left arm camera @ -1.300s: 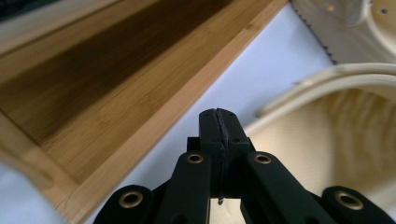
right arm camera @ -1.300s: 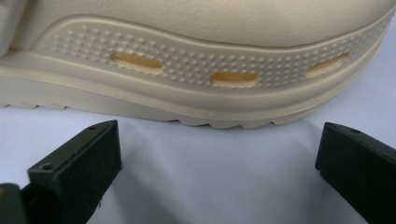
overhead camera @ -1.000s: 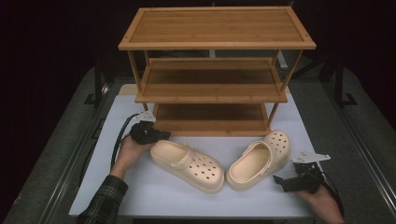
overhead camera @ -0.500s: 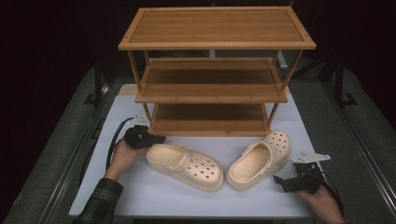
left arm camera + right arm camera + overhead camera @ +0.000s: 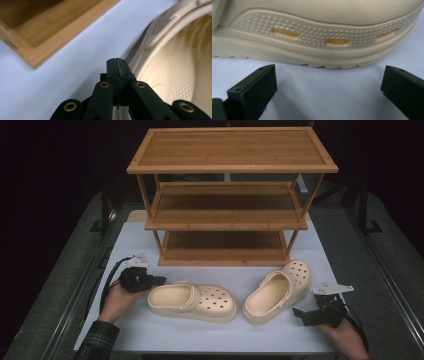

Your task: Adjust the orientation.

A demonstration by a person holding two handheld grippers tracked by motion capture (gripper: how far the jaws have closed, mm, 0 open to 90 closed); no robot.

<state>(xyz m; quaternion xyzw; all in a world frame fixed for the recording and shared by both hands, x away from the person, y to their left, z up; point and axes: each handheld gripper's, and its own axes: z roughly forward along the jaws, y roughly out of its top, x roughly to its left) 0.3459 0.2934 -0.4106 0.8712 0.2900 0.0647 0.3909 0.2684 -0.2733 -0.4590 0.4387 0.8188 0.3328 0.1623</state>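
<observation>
Two cream clogs lie on the white table in front of a bamboo shelf rack [image 5: 227, 170]. The left clog [image 5: 192, 301] points right, its heel toward my left gripper [image 5: 159, 281]. That gripper [image 5: 117, 64] is shut with nothing between its jaws, its tip just beside the clog's heel rim [image 5: 160, 47]. The right clog [image 5: 278, 291] lies at an angle, toe toward the rack. My right gripper [image 5: 299, 313] rests low on the table at that clog's right side and stands open, facing the clog's sole wall [image 5: 319, 42] a short way off.
The rack has three tiers, and its bottom shelf [image 5: 225, 247] sits just behind the clogs. The rack's lower frame corner [image 5: 37, 47] lies to the left of my left gripper. The table's front edge [image 5: 210, 351] runs close to both hands.
My left hand and its gripper have slid left and toward the table's front, from near the rack's left leg to the left clog's heel. The right gripper has stayed where it was.
</observation>
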